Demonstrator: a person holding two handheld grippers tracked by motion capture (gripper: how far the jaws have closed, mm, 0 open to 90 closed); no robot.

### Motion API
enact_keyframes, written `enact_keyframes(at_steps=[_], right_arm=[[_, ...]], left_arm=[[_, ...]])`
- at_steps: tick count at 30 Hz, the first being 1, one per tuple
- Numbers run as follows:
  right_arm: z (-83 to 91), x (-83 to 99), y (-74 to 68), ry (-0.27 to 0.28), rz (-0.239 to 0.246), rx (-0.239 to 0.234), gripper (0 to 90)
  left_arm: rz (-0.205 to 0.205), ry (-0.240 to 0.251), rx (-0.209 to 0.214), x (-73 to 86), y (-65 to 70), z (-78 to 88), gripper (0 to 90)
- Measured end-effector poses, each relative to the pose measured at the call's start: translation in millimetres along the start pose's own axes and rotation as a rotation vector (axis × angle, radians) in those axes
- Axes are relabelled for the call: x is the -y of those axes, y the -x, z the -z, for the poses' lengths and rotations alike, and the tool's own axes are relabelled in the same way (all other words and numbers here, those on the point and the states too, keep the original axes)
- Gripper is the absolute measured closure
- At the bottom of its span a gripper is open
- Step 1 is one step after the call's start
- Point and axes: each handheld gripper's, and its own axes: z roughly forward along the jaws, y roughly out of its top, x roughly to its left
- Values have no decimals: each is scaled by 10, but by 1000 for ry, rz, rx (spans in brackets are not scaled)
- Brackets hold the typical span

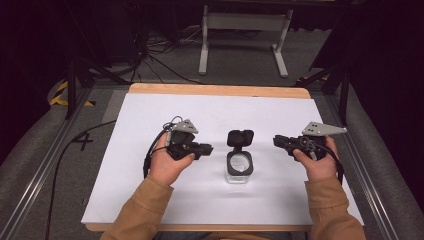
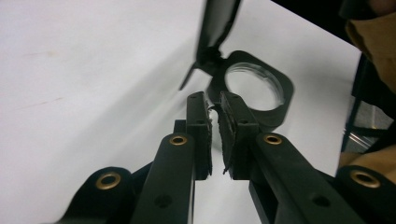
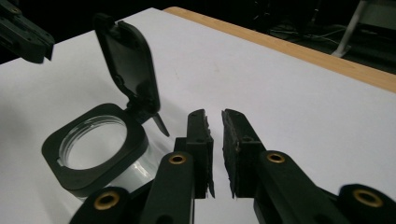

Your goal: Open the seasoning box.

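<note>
A small clear container point(image 1: 238, 175) with a black square rim stands on the white sheet point(image 1: 150, 115), its black flip lid point(image 1: 240, 137) hinged open and upright at the far side. My left gripper point(image 1: 210, 149) hovers just left of it, pointing toward it. My right gripper point(image 1: 275, 141) hovers just right of it, pointing back at it. In the left gripper view the container's rim point(image 2: 287, 93) and lid point(image 2: 217, 23) lie just beyond my left gripper point(image 2: 212, 98). In the right gripper view my right gripper point(image 3: 214, 114) is right of the rim point(image 3: 137, 140) and lid point(image 3: 128, 56). Both pairs of jaws stand slightly apart with nothing between them.
The white sheet covers a wooden table point(image 1: 215, 90) between metal rails. A cable point(image 1: 75, 145) trails off the left side. A white frame point(image 1: 245, 30) stands on the floor beyond. The left gripper's tip point(image 3: 23, 37) shows at the top left of the right gripper view.
</note>
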Motion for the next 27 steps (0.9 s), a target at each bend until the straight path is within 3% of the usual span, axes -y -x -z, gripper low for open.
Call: enact_keyframes(at_steps=[2, 3, 4, 5, 8, 12, 21, 27], right_arm=[[12, 6, 32, -2, -1, 10, 802], [30, 17, 85, -12, -14, 34, 792], [30, 17, 85, -12, -14, 34, 792], [47, 29, 128, -18, -24, 48, 781], [69, 52, 182, -35, -40, 69, 763], [117, 120, 311, -71, -77, 117, 728], [87, 327, 564, -154, -126, 195, 638], [3, 472, 691, -206, -141, 222, 585]], left_arm=[[9, 8, -10, 13, -26, 32, 815], [21, 5, -43, 36, -83, 96, 809], [21, 5, -43, 36, -83, 96, 805], [40, 10, -72, 62, -142, 152, 803], [65, 14, -85, 87, -215, 208, 799], [95, -16, -156, 149, -358, 261, 778], [153, -25, -182, 308, -643, 210, 684], [159, -50, -195, 434, -785, 102, 636]])
